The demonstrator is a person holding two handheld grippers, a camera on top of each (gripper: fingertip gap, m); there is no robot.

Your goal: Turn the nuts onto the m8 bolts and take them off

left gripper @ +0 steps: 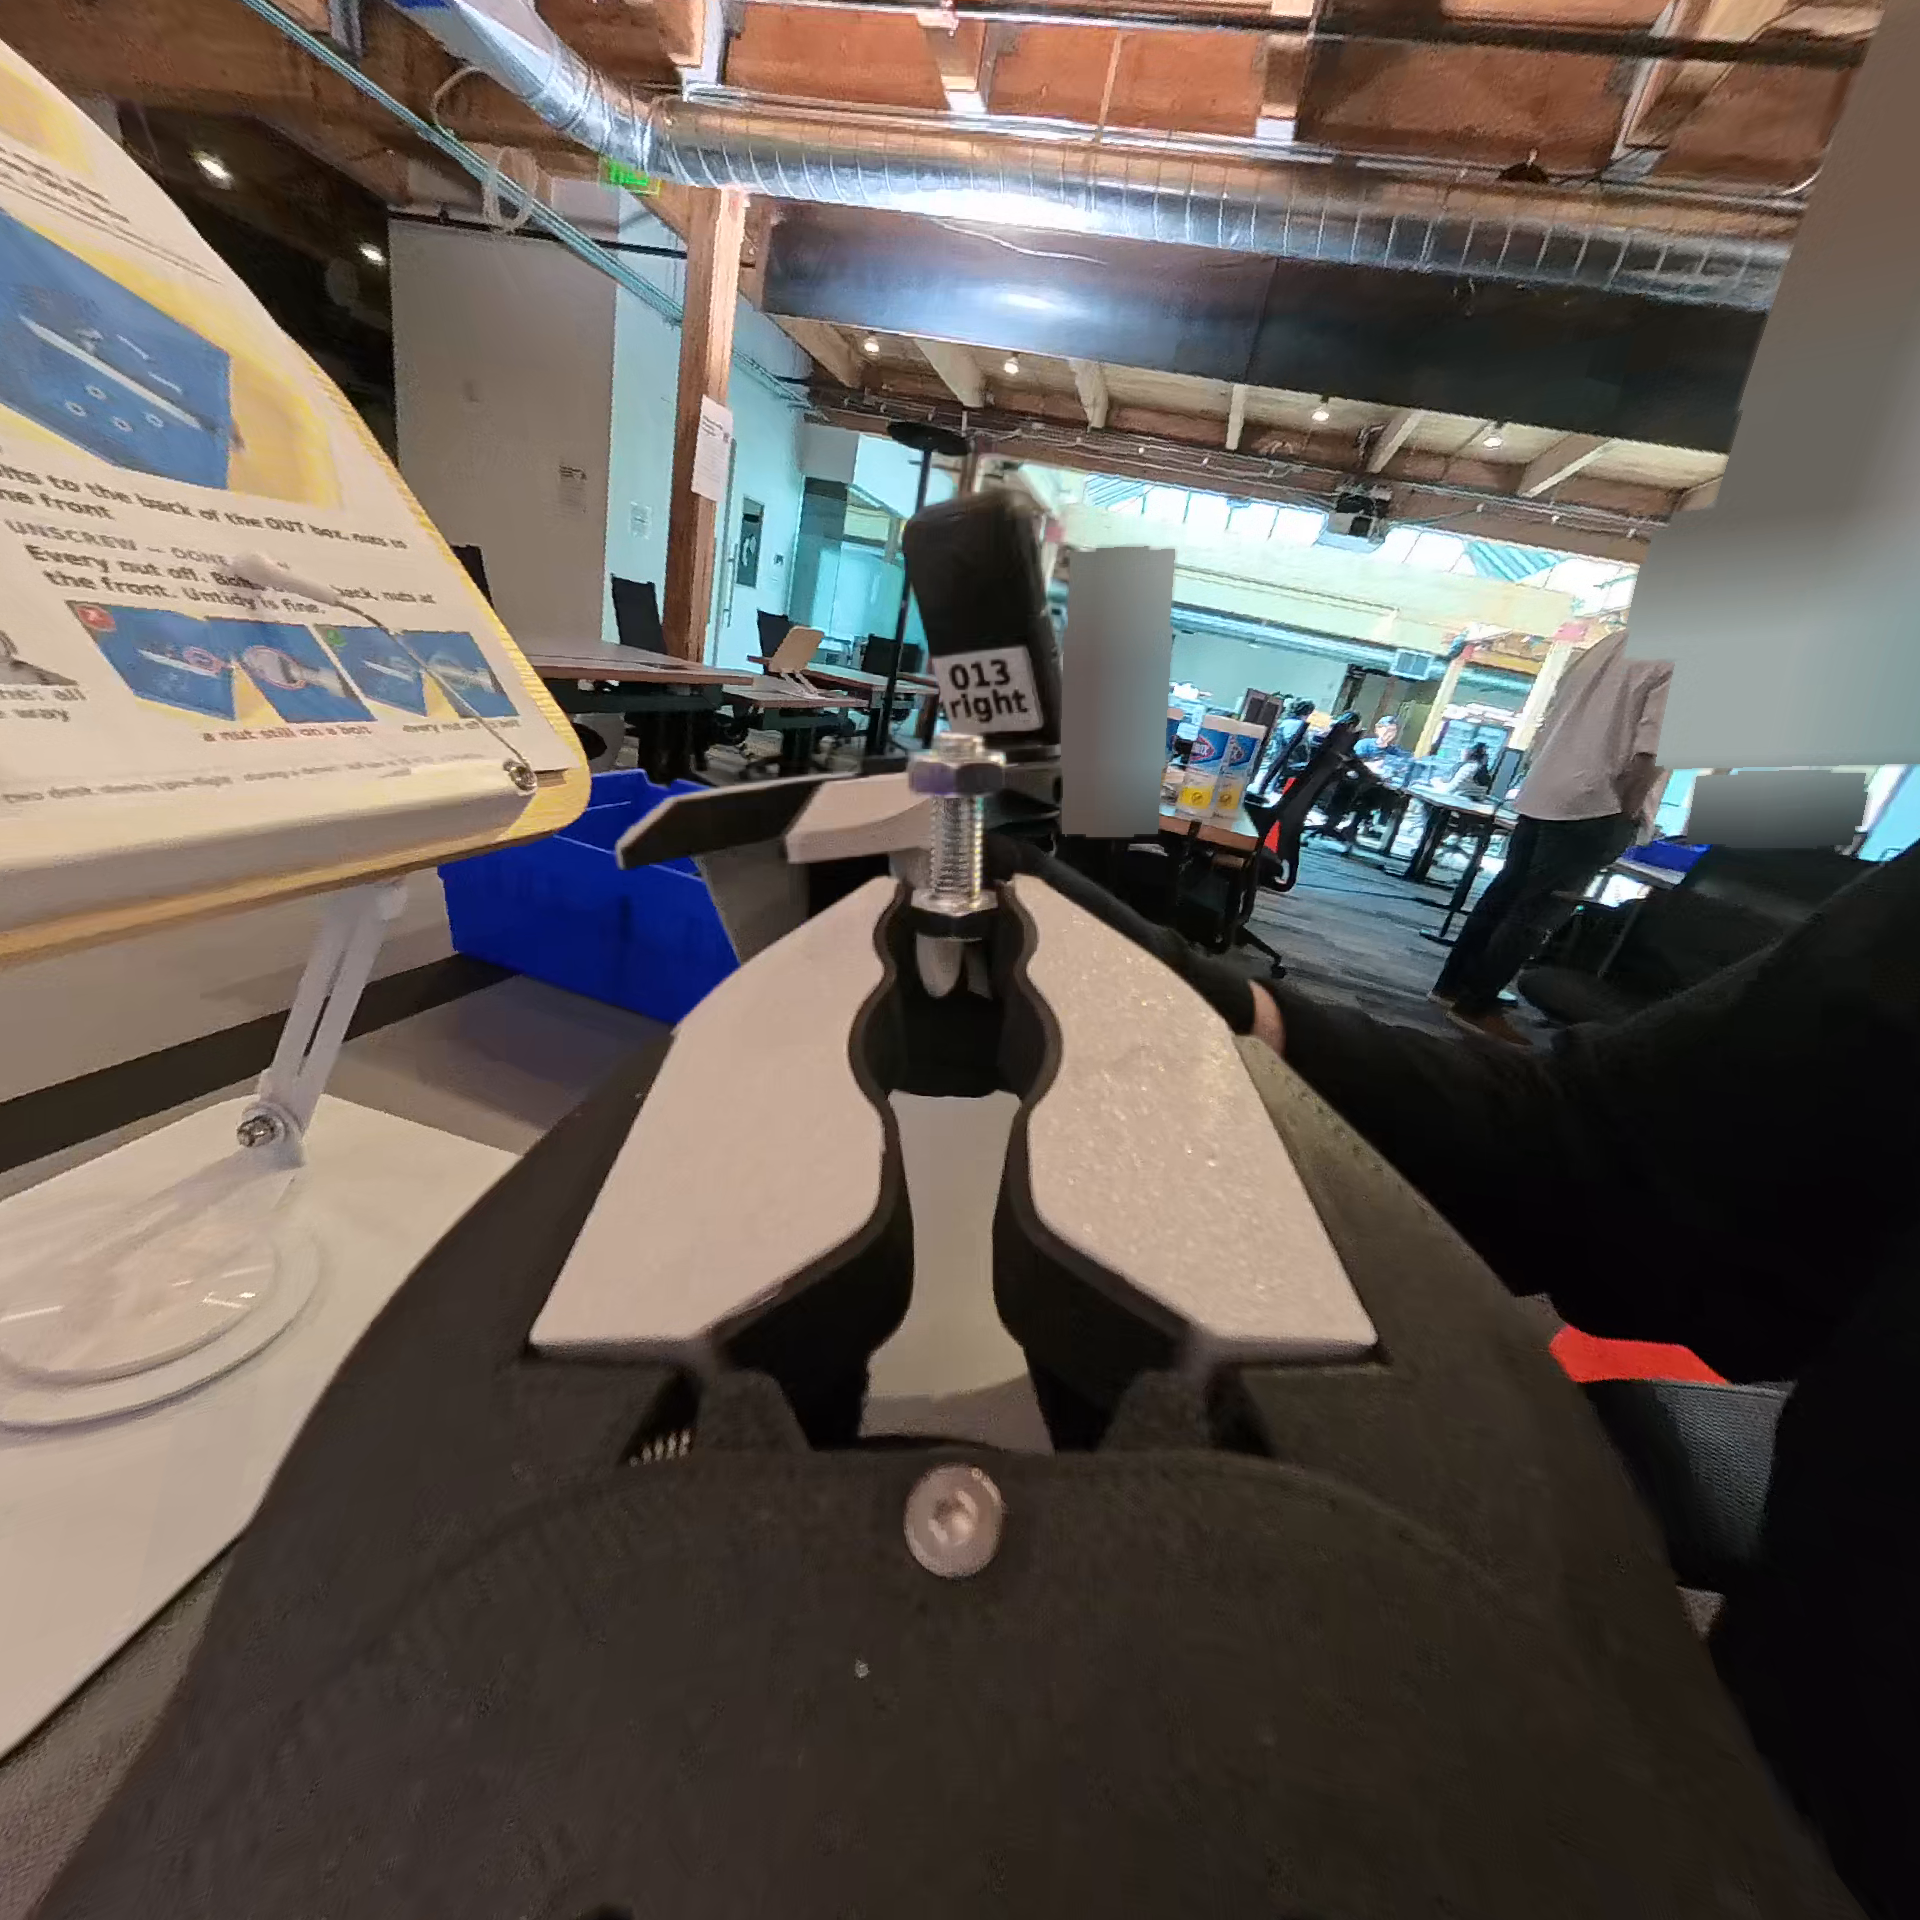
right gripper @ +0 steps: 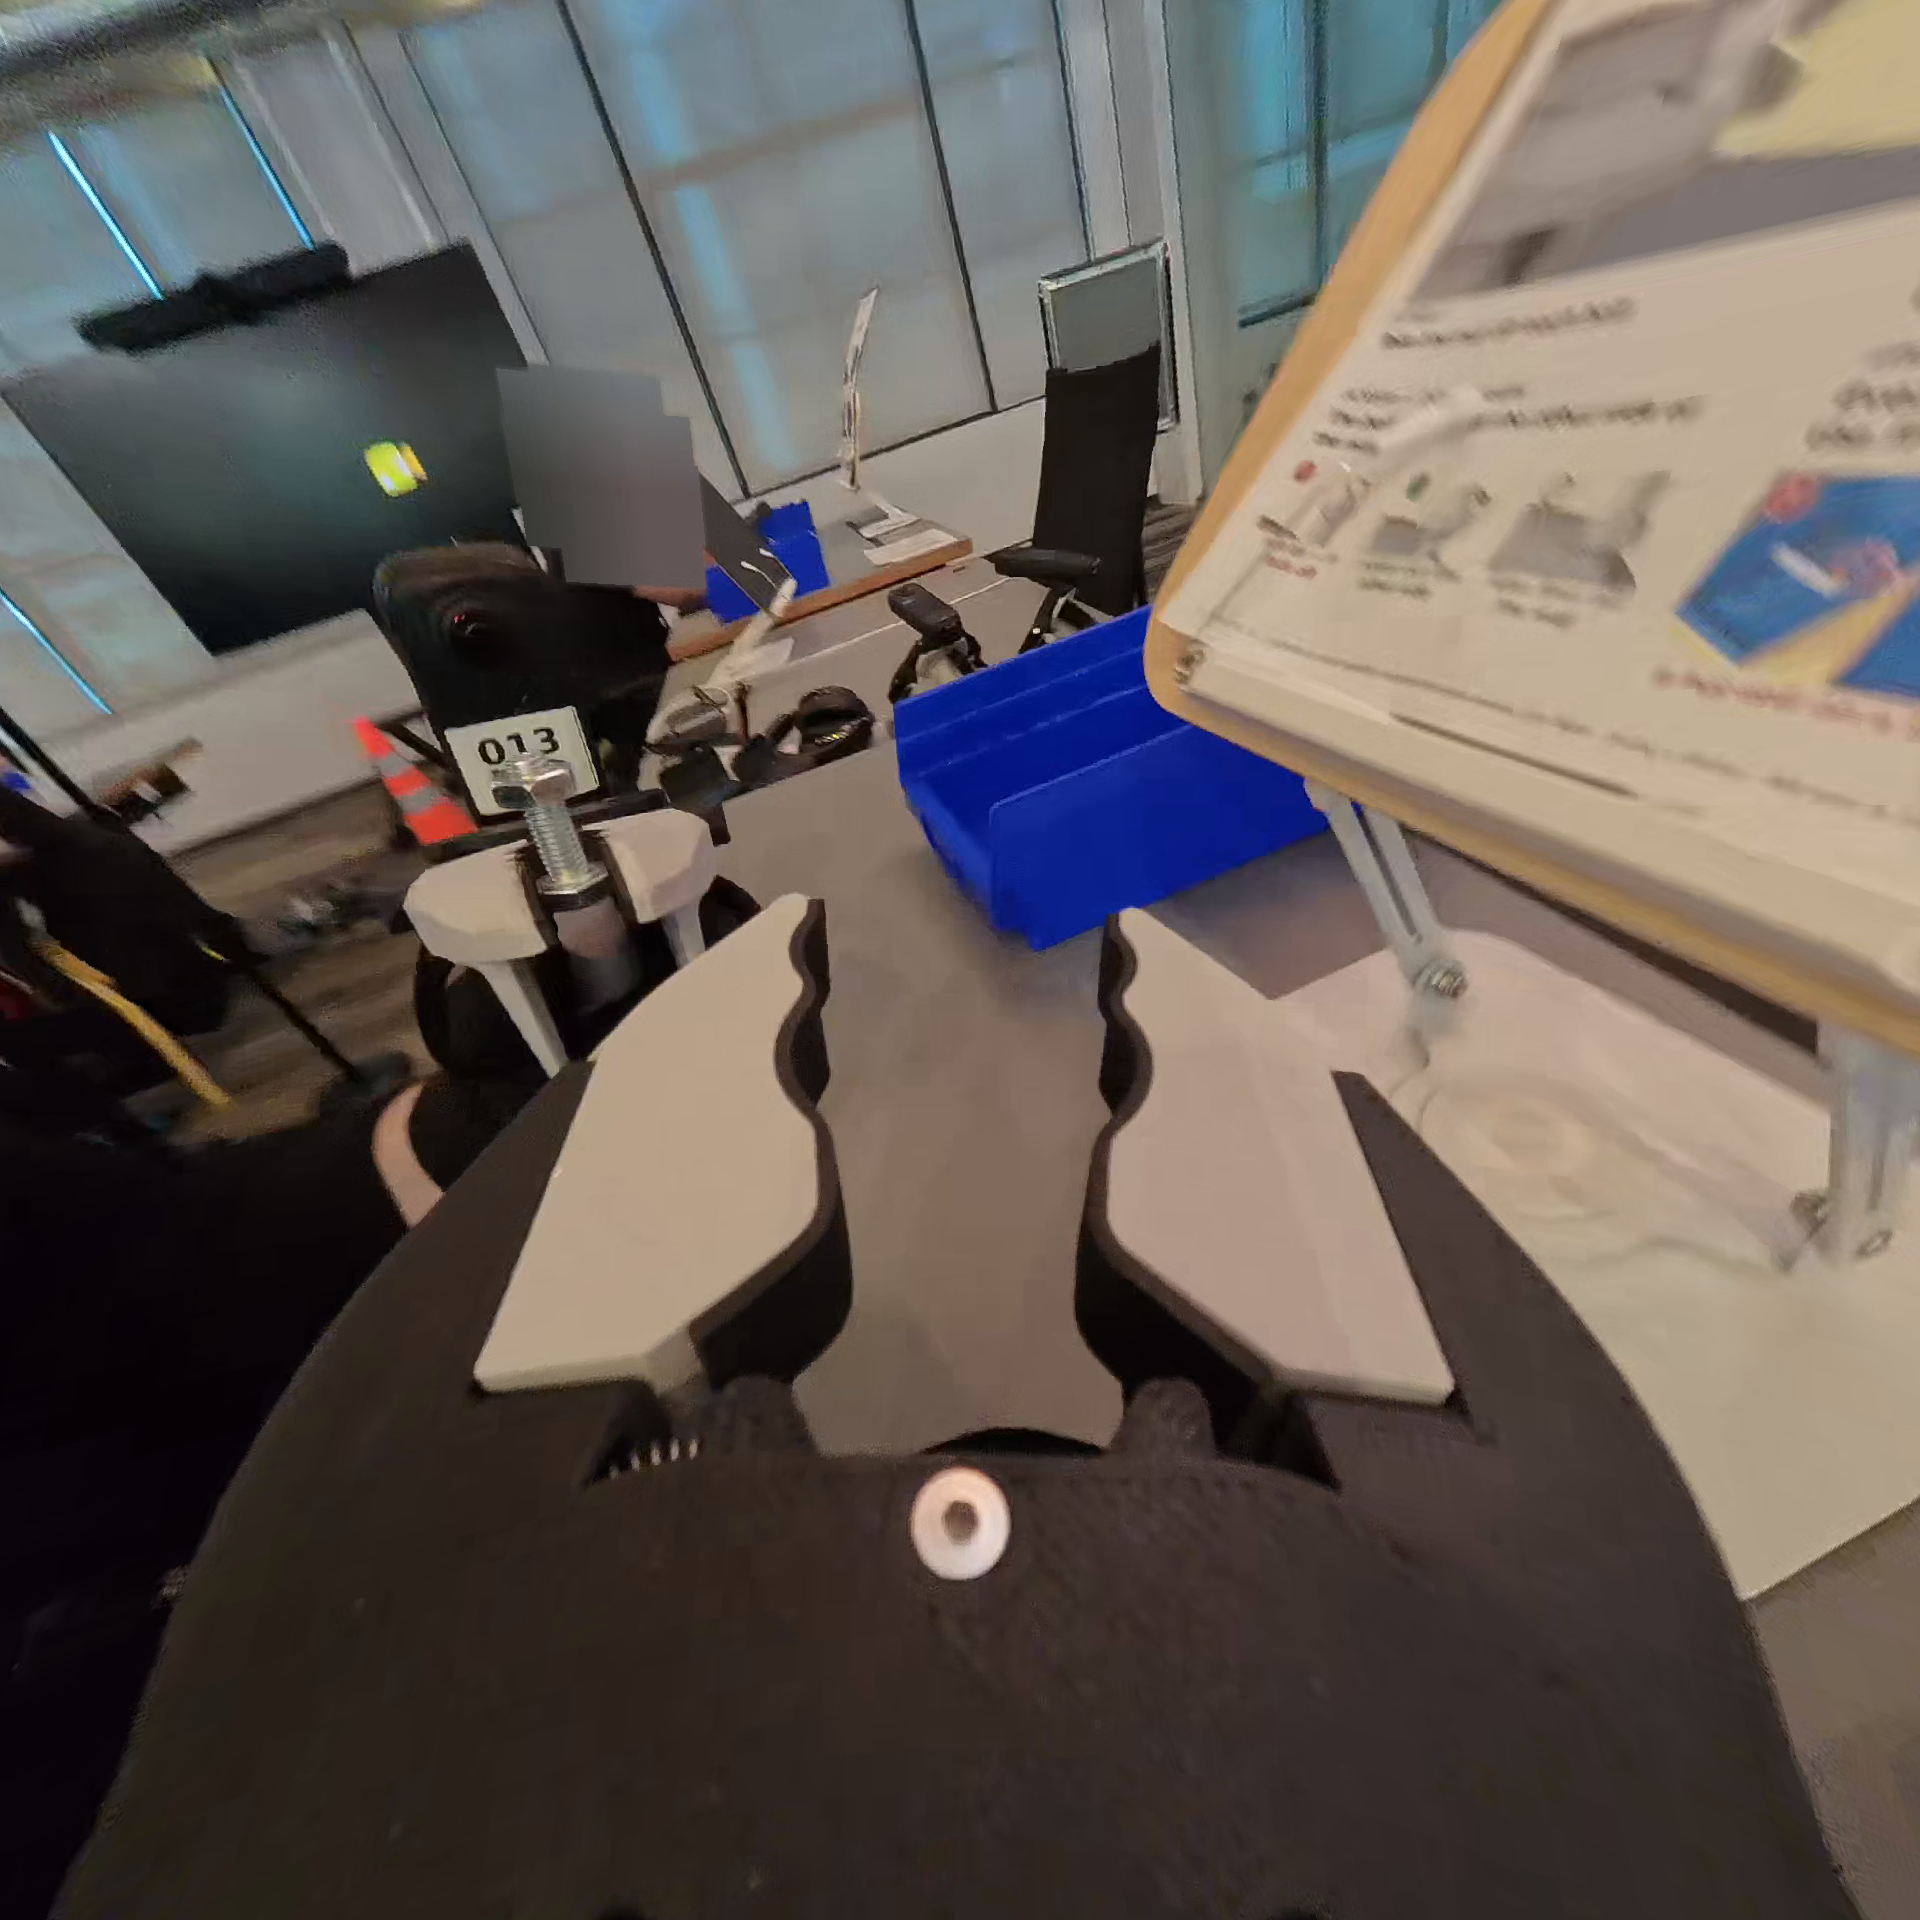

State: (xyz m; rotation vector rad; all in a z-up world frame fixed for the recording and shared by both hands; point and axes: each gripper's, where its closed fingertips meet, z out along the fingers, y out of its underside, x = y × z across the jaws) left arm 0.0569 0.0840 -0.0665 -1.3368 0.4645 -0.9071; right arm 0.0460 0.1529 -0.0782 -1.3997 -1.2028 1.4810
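Observation:
My left gripper (left gripper: 954, 914) is shut on the hex head of a silver bolt (left gripper: 954, 842) and holds it upright, thread pointing up. A silver nut (left gripper: 956, 774) sits near the top of the thread, with the thread's end just above it. The right wrist view shows the same: the left gripper (right gripper: 566, 894) grips the bolt (right gripper: 549, 831), with the nut (right gripper: 532, 781) on top. My right gripper (right gripper: 961, 925) is open and empty, to the right of the bolt and apart from it. One of its fingers (left gripper: 842, 821) shows just behind the bolt in the left wrist view.
A blue bin (right gripper: 1091, 810) stands on the grey table (right gripper: 935, 1039); it also shows in the left wrist view (left gripper: 582, 914). An instruction board (right gripper: 1558, 468) on a white stand (left gripper: 135, 1299) overhangs the table. A person in dark sleeves (left gripper: 1558, 1143) holds the grippers.

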